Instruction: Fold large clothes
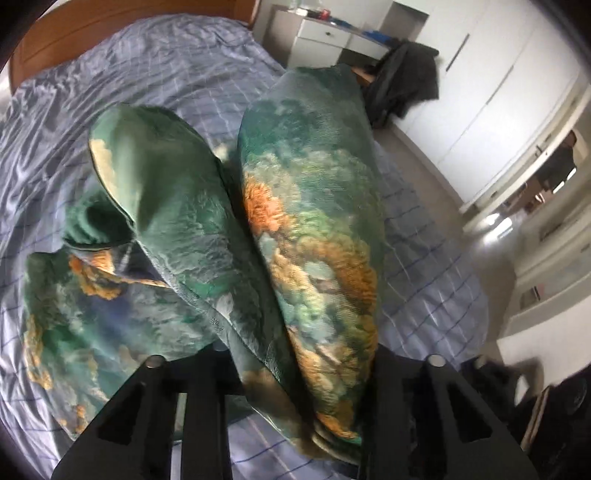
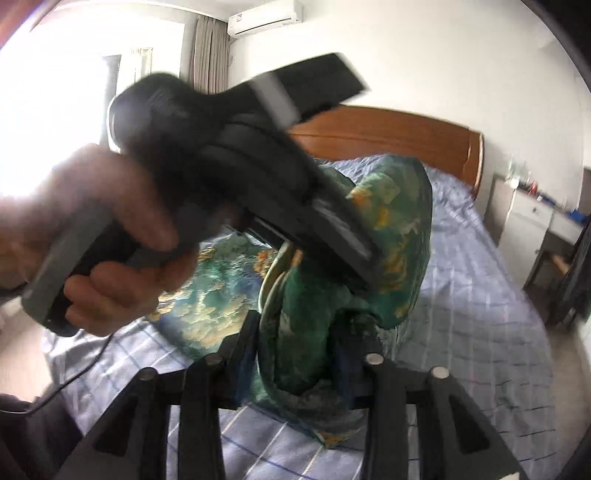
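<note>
Between the two black fingers of the left gripper (image 1: 295,373) a thick bunch of the green and orange printed garment (image 1: 306,229) is pinched; the jaws stand narrow with the cloth filling the gap, so they are clamped on it. From that grip the fabric rises in two long lobes that run away from the camera toward the wooden headboard (image 1: 92,26), the right lobe taller and fuller, the left one bending over at its tip; more of the cloth spreads flat to the left on the blue checked bedsheet (image 1: 166,74). In the right wrist view the right gripper (image 2: 295,354) likewise has a gathered fold of the same garment (image 2: 391,236) wedged between its fingers, jaws closed on it. The cloth stands up from those jaws as a tall hump, its long axis roughly upright and leaning toward the headboard, while a flat part lies on the sheet to the left. The left hand (image 2: 110,236) crosses above, holding its gripper against the hump's upper part.
</note>
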